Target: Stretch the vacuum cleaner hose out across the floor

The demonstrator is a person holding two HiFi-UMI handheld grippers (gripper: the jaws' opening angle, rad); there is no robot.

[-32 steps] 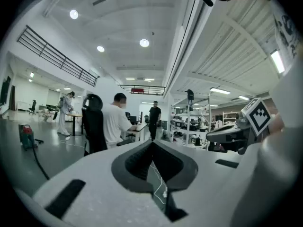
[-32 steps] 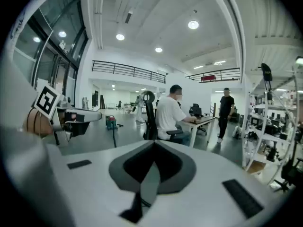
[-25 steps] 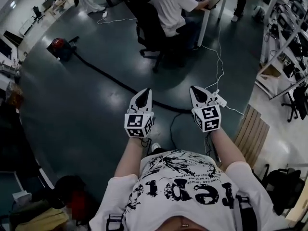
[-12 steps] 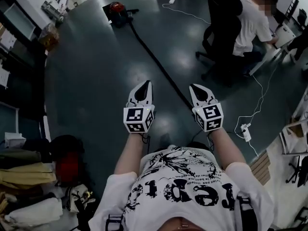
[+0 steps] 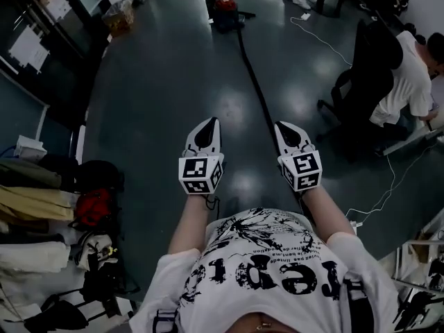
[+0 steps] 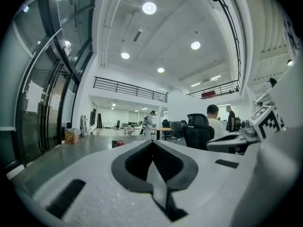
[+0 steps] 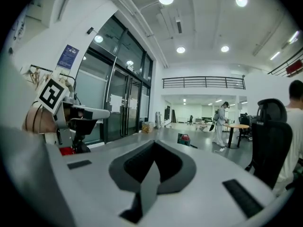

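Head view: my left tongs [image 5: 208, 125] and right tongs [image 5: 283, 127] sit low centre, jaws pressed together on nothing, as each gripper view confirms. The vacuum cleaner hose [image 5: 253, 78] lies on the dark floor [image 5: 152, 116], running from the red vacuum cleaner [image 5: 223, 7] at top centre down behind my right tongs, where its end seems hidden.

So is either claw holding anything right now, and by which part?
Nothing is held. The left claw and the right claw are both shut and empty; the hose lies on the floor, leading off to the vacuum cleaner.
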